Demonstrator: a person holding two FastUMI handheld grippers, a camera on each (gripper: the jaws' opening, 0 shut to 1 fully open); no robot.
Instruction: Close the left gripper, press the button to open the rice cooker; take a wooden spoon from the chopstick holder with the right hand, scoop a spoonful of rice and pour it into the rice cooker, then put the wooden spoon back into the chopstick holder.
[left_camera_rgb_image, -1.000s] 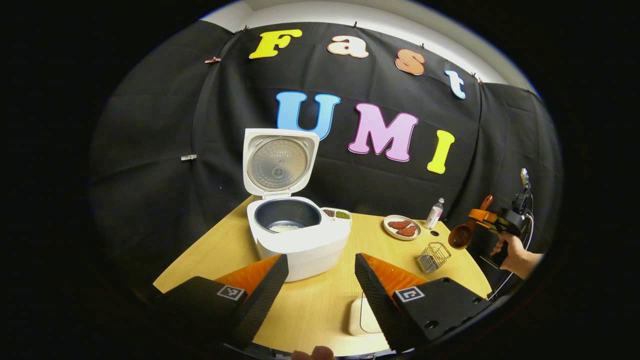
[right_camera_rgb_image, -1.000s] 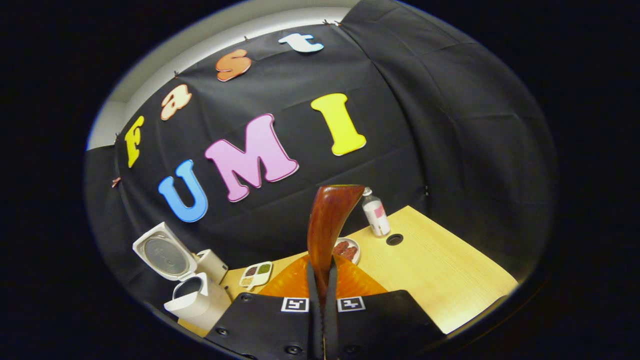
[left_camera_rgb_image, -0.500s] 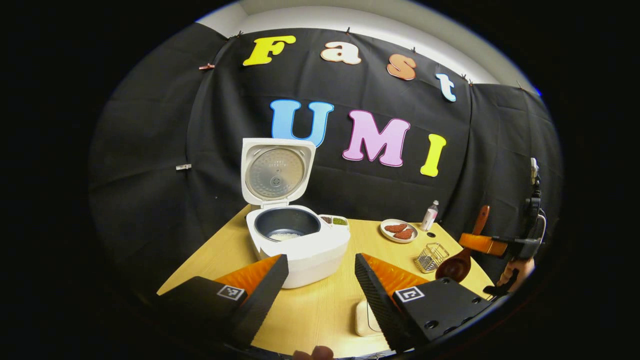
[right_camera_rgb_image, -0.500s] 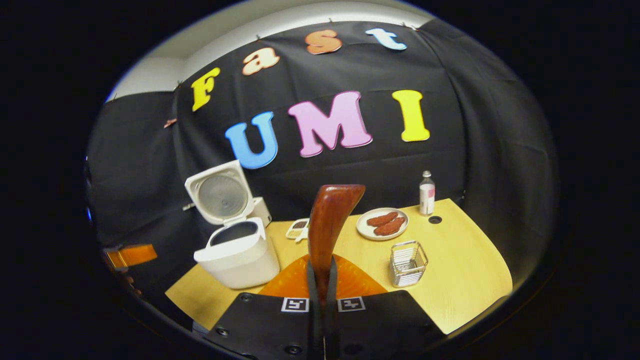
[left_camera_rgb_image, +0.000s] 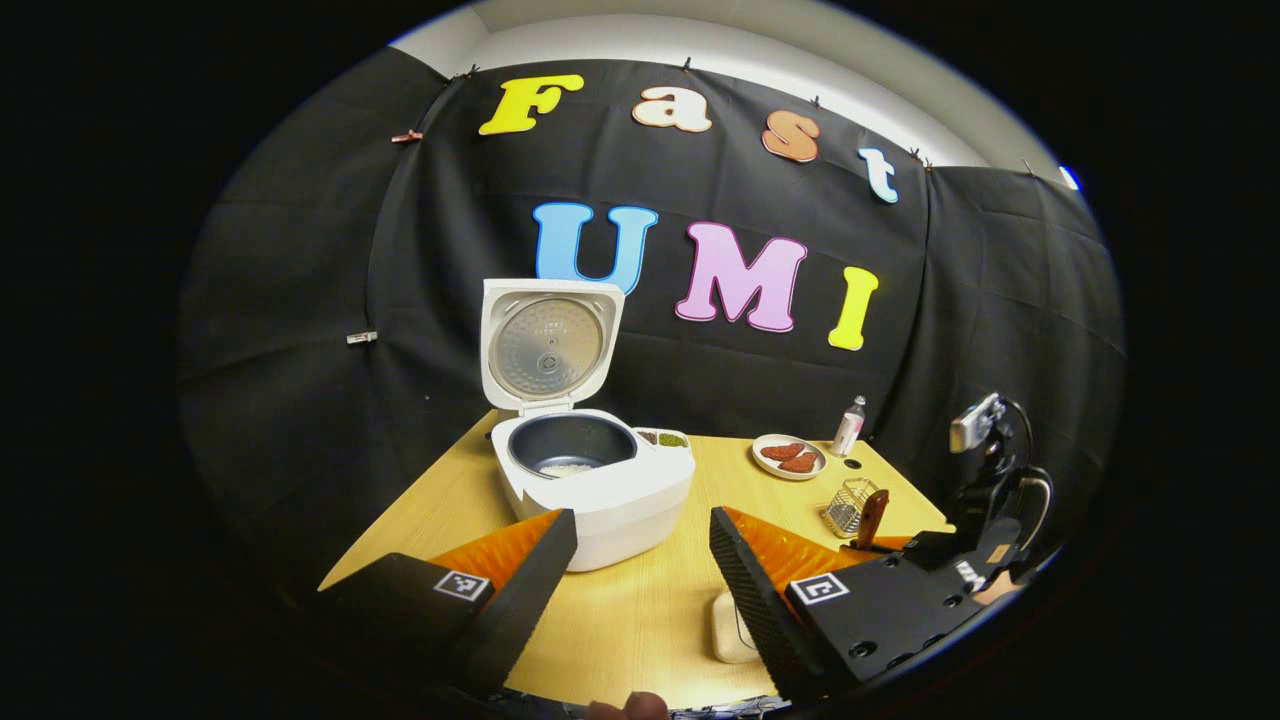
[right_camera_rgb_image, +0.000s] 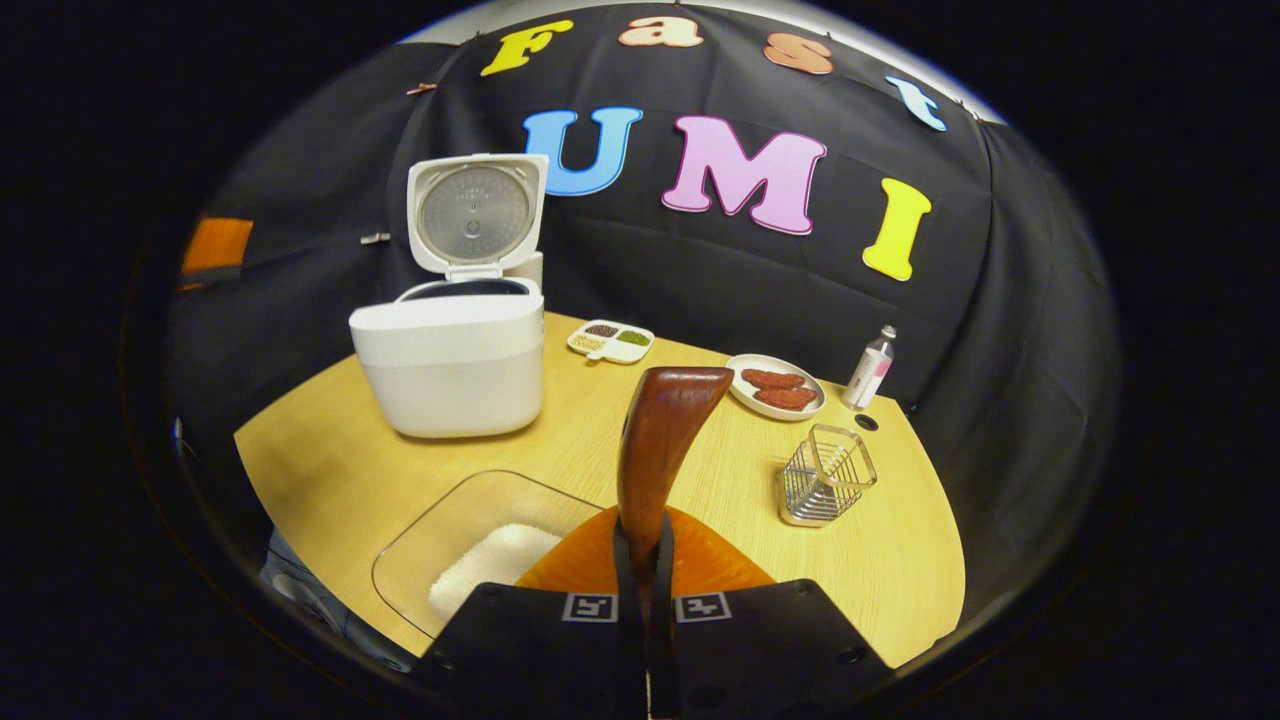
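In the left gripper view, the left gripper (left_camera_rgb_image: 640, 570) holds its fingers spread apart over the wooden table (left_camera_rgb_image: 640, 620). At twelve o'clock from them stands the rice cooker (left_camera_rgb_image: 590, 480), lid up, rice in its pot. At three o'clock, the right gripper (left_camera_rgb_image: 900, 545) grips the wooden spoon (left_camera_rgb_image: 871, 515) beside the wire chopstick holder (left_camera_rgb_image: 850, 506).

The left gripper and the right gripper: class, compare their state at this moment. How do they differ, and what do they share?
The left gripper is open with nothing between its fingers; the right gripper is shut on the wooden spoon. The left gripper faces the open rice cooker; the right gripper looks over the wire chopstick holder and the clear tray of rice. Both are held above the wooden table.
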